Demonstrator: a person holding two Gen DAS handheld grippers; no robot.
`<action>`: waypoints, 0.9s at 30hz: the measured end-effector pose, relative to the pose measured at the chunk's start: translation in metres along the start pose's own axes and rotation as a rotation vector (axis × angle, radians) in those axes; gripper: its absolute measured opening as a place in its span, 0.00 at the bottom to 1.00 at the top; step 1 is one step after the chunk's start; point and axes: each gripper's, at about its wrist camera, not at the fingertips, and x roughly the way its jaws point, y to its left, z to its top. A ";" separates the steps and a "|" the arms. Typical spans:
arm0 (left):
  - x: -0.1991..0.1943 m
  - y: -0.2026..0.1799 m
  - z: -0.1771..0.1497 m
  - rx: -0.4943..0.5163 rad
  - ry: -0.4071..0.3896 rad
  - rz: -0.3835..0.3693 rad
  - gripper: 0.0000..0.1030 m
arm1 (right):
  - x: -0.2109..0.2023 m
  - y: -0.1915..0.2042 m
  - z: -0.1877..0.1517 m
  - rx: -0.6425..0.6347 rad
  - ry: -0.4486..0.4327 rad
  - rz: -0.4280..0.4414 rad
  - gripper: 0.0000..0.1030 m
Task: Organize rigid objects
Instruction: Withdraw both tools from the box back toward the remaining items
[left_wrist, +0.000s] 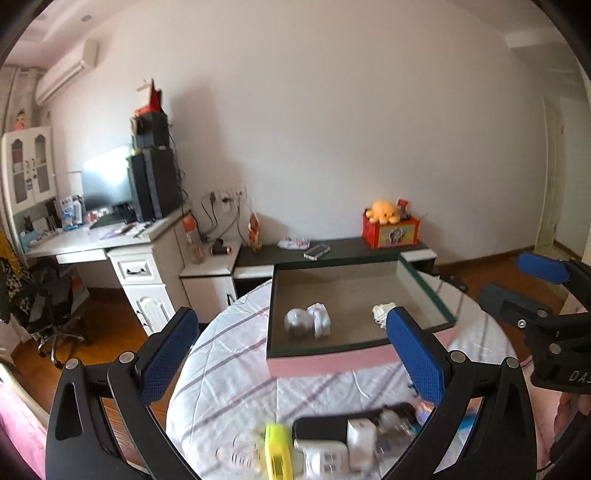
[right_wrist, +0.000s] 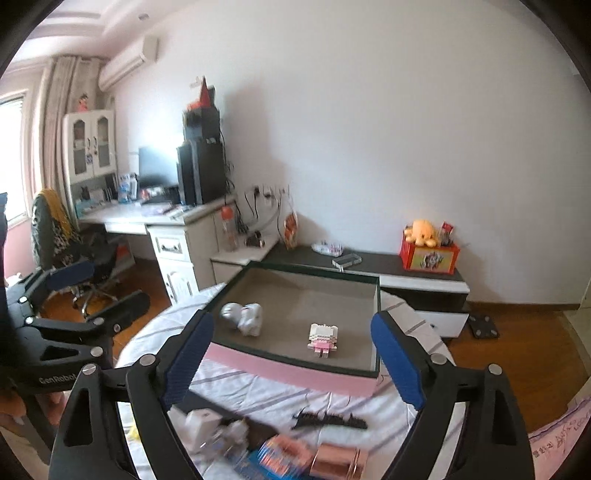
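Above table w/ box (right_wrist: 295, 360) (figures inside), left tongs (left_wrist: 291, 354) & right tongs (right_wrist: 291, 360) gape wide, empty.

1. Round worktop (right_wrist: 406, 402) covered by a white cloth with purple stripes.
2. Shallow box (right_wrist: 295, 365) with a pink front sits at its far side.
3. Nearer: black comb (right_wrist: 330, 421), copper tin (right_wrist: 338, 461), yellow-green gadget (left_wrist: 277, 452), white adapter (left_wrist: 362, 439).

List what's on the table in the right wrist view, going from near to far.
Copper tin, black comb, pink block figure in the tray, silver and white toy farther back in it.
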 end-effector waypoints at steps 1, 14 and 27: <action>-0.011 0.000 -0.003 -0.004 -0.015 0.003 1.00 | -0.013 0.004 -0.002 0.000 -0.020 -0.007 0.92; -0.126 0.012 -0.060 -0.083 -0.153 -0.003 1.00 | -0.124 0.030 -0.057 -0.040 -0.248 -0.105 1.00; -0.101 -0.001 -0.094 -0.042 -0.014 -0.029 1.00 | -0.105 0.012 -0.101 0.007 -0.114 -0.125 1.00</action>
